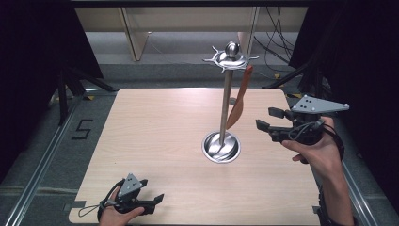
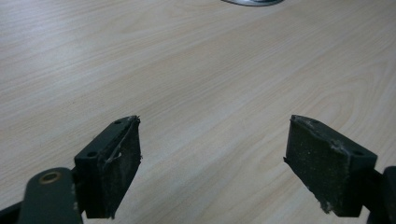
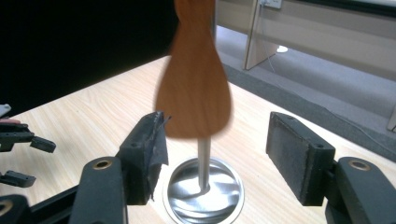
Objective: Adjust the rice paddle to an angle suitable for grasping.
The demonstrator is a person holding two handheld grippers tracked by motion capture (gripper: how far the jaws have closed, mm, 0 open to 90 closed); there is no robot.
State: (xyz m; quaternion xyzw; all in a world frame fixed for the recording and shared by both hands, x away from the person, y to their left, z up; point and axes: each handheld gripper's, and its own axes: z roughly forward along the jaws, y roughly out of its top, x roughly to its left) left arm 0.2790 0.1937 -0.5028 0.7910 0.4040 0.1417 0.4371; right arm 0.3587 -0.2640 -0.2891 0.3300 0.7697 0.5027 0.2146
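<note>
Right claw (image 3: 215,154) just before spatula (image 3: 194,100)

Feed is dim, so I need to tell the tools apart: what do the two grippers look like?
Both are black. The left gripper and right gripper each carry a grey three-cornered plate on top, dotted with small holes. A thin dark cable loops from each. The fingers are blocky black pads, scuffed and frayed, on arms with brass-coloured rivets.

Light wooden table (image 1: 155,141), grey floor (image 1: 188,70), black cables (image 1: 275,42), dark curtains (image 1: 33,47)
</note>
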